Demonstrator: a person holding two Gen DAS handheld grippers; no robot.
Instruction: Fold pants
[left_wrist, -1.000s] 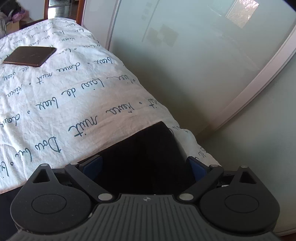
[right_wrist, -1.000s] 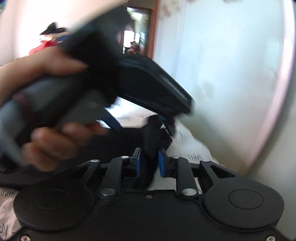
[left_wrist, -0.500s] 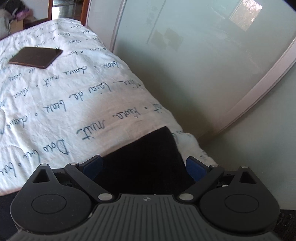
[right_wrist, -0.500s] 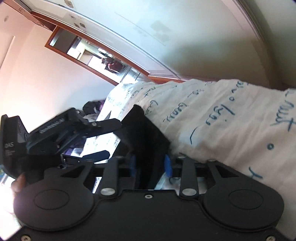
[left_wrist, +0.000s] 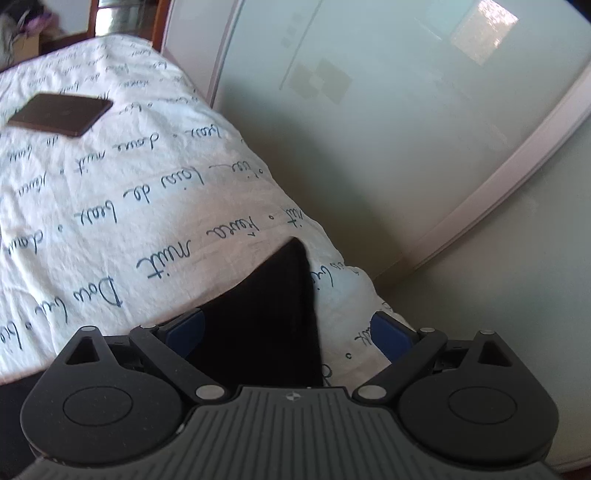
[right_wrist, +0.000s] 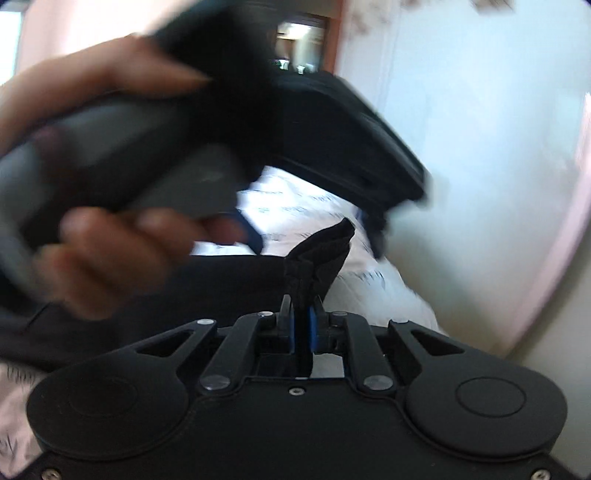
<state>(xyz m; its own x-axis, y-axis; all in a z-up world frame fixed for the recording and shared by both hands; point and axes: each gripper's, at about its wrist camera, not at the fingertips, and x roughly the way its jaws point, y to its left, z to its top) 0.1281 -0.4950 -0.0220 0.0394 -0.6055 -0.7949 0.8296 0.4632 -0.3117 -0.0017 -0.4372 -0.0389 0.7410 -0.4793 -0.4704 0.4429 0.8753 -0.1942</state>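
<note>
While our right gripper pinches a corner of the black fabric pants above the white script-printed bedspread, our left gripper gapes wide, empty; folding looks barely begun.

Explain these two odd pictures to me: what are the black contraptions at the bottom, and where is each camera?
No robot here: a person holds a handheld gripper in each hand, each carrying a forward-looking camera. The left view shows the left gripper, its blue-padded fingers spread wide over black pants on a bed with a white bedcover printed with handwriting. A flat brown object lies farther off. The right view shows the right gripper pinching a bunch of the same pants. The blurred hand holds the other gripper.
</note>
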